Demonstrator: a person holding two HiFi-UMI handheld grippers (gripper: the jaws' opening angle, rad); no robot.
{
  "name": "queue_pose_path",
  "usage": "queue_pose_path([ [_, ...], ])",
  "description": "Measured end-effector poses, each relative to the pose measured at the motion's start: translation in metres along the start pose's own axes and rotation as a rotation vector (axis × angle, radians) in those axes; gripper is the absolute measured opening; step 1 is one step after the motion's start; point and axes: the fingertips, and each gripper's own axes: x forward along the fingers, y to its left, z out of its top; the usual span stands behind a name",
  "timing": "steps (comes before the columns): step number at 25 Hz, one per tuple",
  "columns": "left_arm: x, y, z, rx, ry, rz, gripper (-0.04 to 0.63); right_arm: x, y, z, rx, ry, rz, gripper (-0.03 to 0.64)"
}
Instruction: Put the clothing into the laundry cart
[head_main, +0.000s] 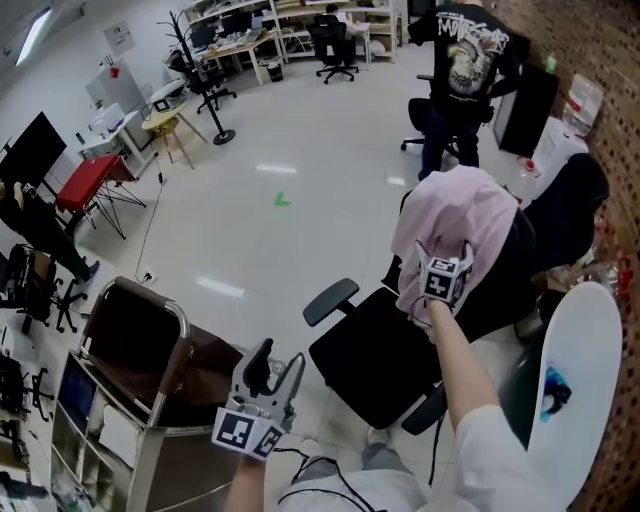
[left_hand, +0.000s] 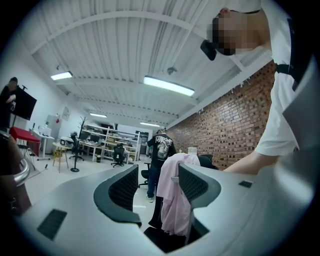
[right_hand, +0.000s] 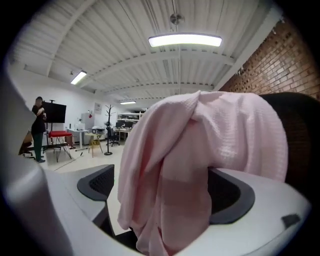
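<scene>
While its jaws stand wide apart, the right gripper (right_hand: 162, 197) has a pale pink waffle-knit garment (right_hand: 200, 145) hanging down through the gap. The cloth fills most of that gap and seems to brush the pad on the brick-wall side, though the folds hide whether either pad presses it. The garment's lower end is cut off by the bottom edge of the right gripper view. From the head view this gripper's jaw tips are buried in the fabric, and only its marker cube shows. The garment is draped over the backrest of a black swivel office chair (head_main: 380, 365), straight ahead of the gripper.

The left gripper (left_hand: 157, 187) is held low, jaws spread wide with nothing between them; the pink garment shows well beyond the gap. Just to its left stands the chrome-framed laundry cart with a dark brown liner (head_main: 135, 288), its lower part cut off by the frame. Beyond the chair a person in a black printed T-shirt (head_main: 465, 70) stands.
</scene>
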Motion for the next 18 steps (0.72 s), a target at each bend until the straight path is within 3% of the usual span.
queue_pose_path([
  [7, -0.013, 0.038, -0.010, -0.007, 0.054, 0.060, 0.245, 0.041, -0.022, -0.016, -0.014, 0.022, -0.216, 0.561],
  [11, -0.022, 0.050, -0.013, -0.031, 0.062, 0.101, 0.245, 0.041, -0.036, -0.017, 0.001, 0.017, -0.308, 0.426],
  [12, -0.024, 0.050, -0.015, -0.047, 0.060, 0.100, 0.245, 0.039, -0.040, -0.019, -0.004, 0.014, -0.312, 0.397],
  [16, -0.030, 0.055, -0.019, -0.081, 0.049, 0.092, 0.245, 0.024, -0.041, -0.009, 0.019, -0.017, -0.246, 0.153],
  [18, -0.031, 0.057, -0.022, -0.094, 0.043, 0.088, 0.245, 0.015, -0.033, -0.009, 0.060, -0.030, -0.172, 0.133],
])
